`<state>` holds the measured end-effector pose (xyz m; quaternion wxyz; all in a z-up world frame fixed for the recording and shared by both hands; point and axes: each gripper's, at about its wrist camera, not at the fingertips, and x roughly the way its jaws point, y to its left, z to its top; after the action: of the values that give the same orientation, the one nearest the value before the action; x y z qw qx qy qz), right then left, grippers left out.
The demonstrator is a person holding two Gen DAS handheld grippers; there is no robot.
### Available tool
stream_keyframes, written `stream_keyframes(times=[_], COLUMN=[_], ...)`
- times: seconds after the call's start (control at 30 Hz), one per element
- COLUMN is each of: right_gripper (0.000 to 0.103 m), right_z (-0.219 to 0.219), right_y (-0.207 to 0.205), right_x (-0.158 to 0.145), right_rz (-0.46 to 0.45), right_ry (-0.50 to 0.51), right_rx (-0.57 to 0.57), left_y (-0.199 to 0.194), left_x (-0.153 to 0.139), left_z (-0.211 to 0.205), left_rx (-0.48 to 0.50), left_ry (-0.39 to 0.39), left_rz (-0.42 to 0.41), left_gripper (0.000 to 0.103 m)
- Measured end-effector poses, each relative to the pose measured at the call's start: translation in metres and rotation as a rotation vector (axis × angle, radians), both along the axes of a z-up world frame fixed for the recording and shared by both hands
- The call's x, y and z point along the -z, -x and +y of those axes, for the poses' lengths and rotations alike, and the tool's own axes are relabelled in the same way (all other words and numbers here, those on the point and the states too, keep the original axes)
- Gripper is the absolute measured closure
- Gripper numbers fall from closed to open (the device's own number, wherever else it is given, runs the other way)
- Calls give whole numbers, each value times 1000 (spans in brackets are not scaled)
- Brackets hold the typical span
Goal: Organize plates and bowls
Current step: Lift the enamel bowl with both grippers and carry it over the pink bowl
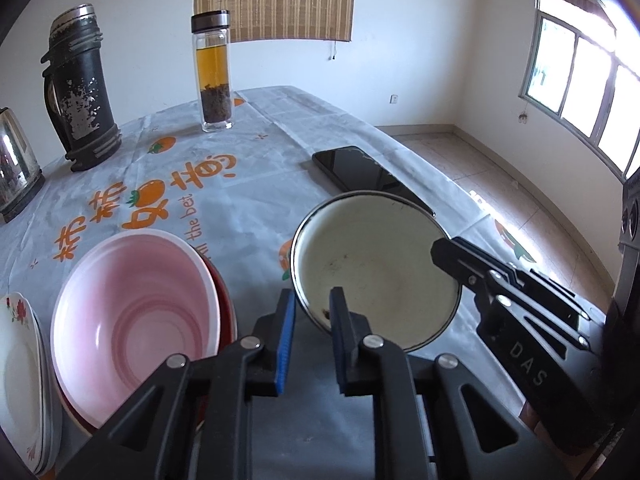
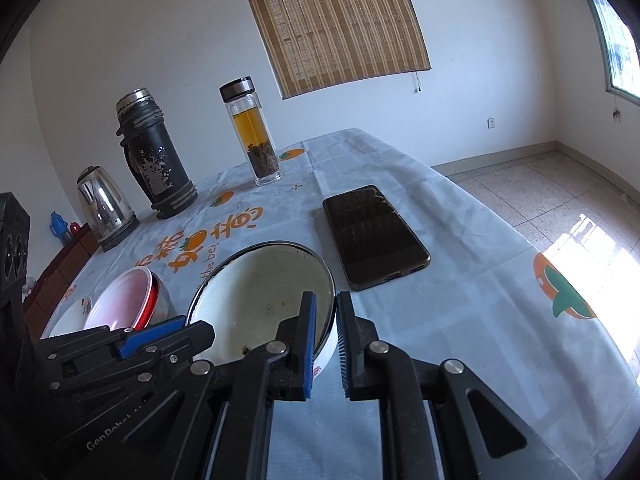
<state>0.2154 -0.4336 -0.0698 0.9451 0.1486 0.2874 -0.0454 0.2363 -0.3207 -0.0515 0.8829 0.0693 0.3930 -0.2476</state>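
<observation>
A white enamel bowl [image 1: 372, 264] with a dark rim is held tilted above the table, gripped from both sides. My left gripper [image 1: 312, 312] is shut on its near-left rim. My right gripper [image 2: 325, 320] is shut on its right rim; it shows in the left wrist view [image 1: 448, 256] at the bowl's right edge. The bowl also shows in the right wrist view [image 2: 260, 292]. A pink bowl [image 1: 136, 316] sits nested in a red bowl [image 1: 224, 300] to the left. White flowered plates [image 1: 20, 364] are stacked at the far left.
A black phone [image 1: 368, 176] lies just beyond the enamel bowl. A glass tea bottle [image 1: 214, 72], a worn black thermos [image 1: 82, 88] and a steel kettle [image 1: 16, 164] stand at the back left. The table's right edge [image 1: 460, 184] drops to tiled floor.
</observation>
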Motion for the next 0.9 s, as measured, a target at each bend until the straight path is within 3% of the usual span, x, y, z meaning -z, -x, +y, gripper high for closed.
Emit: stream_keyframes(times=[0.5, 0.9], right_gripper=[92, 92], right_z=[6, 40], right_y=[7, 15], right_x=[-7, -58], right_rz=[-46, -112], right_ry=[-33, 55], right_rx=[-23, -86], left_y=[16, 18], left_x=[-19, -47], left_z=[21, 59], left_rx=[10, -44], left_ry=[63, 153], left_rz=[-32, -65], left_gripper=[89, 89])
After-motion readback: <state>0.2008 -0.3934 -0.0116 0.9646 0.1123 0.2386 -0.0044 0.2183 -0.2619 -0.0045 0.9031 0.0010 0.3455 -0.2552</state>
